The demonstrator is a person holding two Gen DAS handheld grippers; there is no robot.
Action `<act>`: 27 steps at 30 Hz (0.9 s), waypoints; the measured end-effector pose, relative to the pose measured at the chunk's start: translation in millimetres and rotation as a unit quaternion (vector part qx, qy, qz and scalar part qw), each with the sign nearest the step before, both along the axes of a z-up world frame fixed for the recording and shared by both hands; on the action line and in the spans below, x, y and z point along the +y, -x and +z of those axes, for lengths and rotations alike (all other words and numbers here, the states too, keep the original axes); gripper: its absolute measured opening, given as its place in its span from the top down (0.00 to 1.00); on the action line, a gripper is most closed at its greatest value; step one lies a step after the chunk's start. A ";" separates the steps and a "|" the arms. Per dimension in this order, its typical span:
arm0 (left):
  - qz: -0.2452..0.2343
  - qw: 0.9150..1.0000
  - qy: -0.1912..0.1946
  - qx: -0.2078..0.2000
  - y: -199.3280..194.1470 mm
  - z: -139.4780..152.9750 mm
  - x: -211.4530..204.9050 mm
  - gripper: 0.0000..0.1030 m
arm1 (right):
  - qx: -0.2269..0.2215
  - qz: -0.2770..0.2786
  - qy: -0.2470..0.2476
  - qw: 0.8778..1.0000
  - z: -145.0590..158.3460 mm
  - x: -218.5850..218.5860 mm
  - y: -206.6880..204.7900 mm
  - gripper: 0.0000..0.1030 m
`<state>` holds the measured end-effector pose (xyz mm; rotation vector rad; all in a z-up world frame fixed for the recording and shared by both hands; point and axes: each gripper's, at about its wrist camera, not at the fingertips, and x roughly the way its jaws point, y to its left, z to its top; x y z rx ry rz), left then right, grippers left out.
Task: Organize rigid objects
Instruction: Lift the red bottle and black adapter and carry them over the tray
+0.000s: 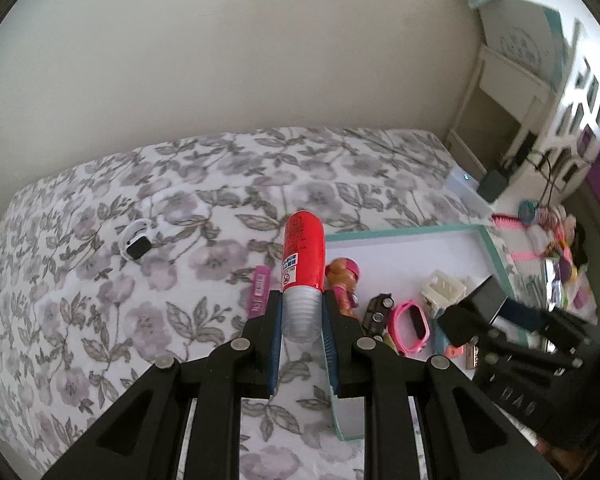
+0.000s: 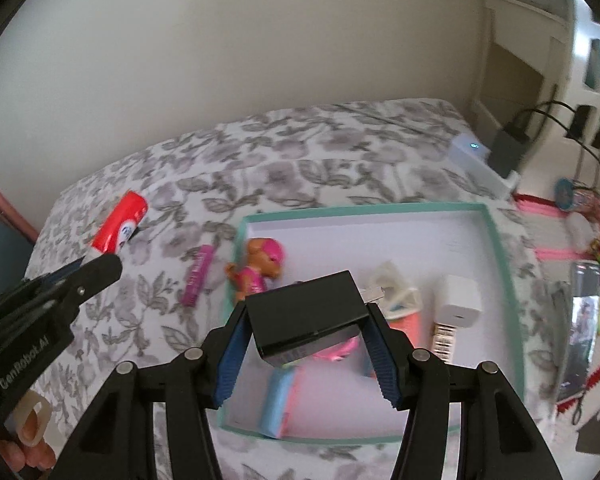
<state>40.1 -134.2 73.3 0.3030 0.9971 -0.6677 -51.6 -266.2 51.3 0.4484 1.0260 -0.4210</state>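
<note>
The left gripper (image 1: 302, 312) clamps a red glue stick (image 1: 303, 258) above the bedspread; the right gripper (image 2: 306, 334) holds a black charger (image 2: 306, 316) over the teal-rimmed tray (image 2: 500, 248).

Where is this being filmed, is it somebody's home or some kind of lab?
Most likely a child's bedroom at home. The work happens on a bed with a floral bedspread, a toy puppy figure lies in the teal-rimmed tray, and white furniture stands by the wall.

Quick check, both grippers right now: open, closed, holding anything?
Left gripper: closed on the red tube, gripped at its clear cap end.
Right gripper: closed on the black charger block, above the teal-rimmed tray.
</note>
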 end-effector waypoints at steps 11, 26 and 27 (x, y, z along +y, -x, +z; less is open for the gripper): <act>-0.051 0.997 -0.052 0.020 29.5 -31.4 -34.7 0.81 | 0.035 -0.036 -0.014 0.999 -19.9 -33.7 18.2 0.43; -0.084 0.987 -0.113 0.077 45.7 -80.8 -50.6 0.81 | 0.079 -0.030 -0.039 0.996 -53.6 -38.3 17.5 0.43; -0.087 0.986 -0.117 0.079 47.1 -83.6 -51.6 0.81 | 0.081 -0.029 -0.039 0.996 -54.5 -38.0 16.8 0.43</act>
